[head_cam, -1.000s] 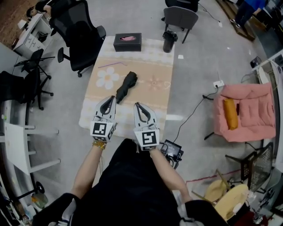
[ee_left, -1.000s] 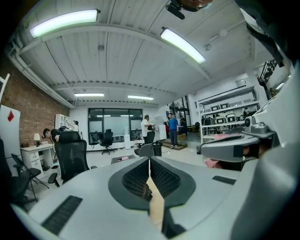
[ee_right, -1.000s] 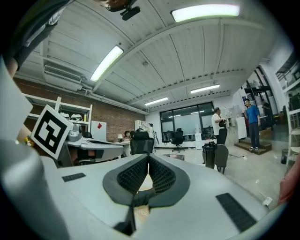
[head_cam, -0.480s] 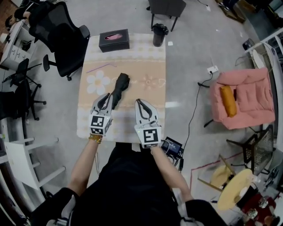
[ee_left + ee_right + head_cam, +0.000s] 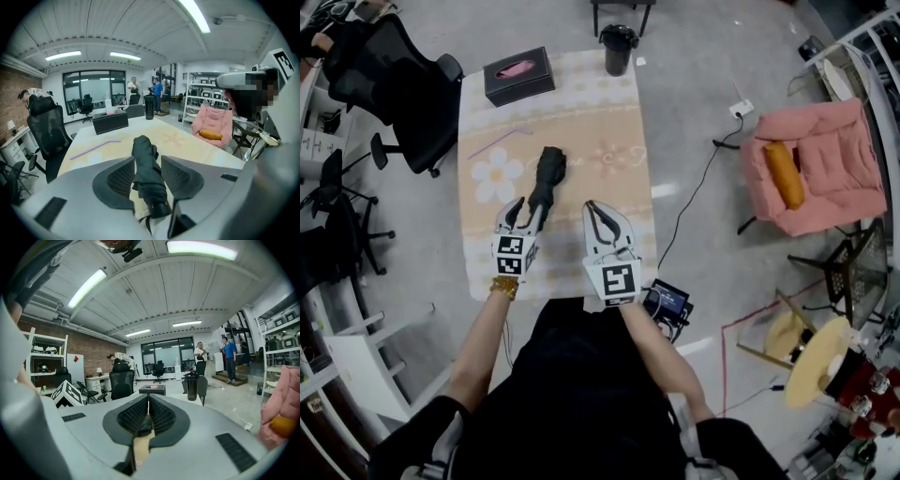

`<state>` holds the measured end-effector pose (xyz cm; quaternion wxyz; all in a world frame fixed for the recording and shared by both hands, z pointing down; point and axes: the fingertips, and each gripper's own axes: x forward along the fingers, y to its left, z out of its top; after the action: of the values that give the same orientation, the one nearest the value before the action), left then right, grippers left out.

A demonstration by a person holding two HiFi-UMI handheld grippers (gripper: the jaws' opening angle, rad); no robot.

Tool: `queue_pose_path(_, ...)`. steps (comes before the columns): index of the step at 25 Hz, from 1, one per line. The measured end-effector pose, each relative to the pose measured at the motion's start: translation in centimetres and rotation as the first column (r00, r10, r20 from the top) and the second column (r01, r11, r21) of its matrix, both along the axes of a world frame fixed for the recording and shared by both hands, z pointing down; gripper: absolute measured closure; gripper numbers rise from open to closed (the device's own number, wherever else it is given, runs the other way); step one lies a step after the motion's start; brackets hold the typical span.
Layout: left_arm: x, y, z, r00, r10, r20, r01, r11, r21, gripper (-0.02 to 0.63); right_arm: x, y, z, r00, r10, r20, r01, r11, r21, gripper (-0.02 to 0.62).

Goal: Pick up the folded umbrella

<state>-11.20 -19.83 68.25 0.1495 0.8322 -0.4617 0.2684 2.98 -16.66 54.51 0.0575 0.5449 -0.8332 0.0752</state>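
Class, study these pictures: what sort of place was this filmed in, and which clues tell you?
Most likely an open-plan office or workshop: black swivel chairs, white desks, storage shelves and long ceiling strip lights.

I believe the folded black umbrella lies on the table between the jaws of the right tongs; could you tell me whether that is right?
Not quite: the folded black umbrella lies on the table between the jaws of the left tongs, not the right. The left gripper view shows it there, with the jaws opening and not pressing on it.
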Motion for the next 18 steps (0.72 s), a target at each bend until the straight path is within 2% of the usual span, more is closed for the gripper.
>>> queue_pose_path(3, 0.1, 0.3, 2.5, 1.000, 0.006, 0.021, -0.005, 0.997, -0.076, 0.372, 0.3, -0.3, 0.3, 1.000, 0.024, 0.004, -0.024, 1.000, -0.006, 0.578)
queue_pose_path(5, 0.2, 0.3, 3.6, 0.999, 0.002, 0.032, 0.002, 0.995, -0.096, 0.341, 0.4, -0.5, 0.4, 0.999, 0.035, 0.006, -0.035, 0.999, -0.008, 0.578)
queue_pose_path(18, 0.9, 1.0, 8.7, 0.996, -0.022, 0.086, 0.039, 0.981, -0.190, 0.333, 0.9, -0.4, 1.0, 0.999, 0.040, -0.019, -0.041, 0.999, -0.023, 0.578)
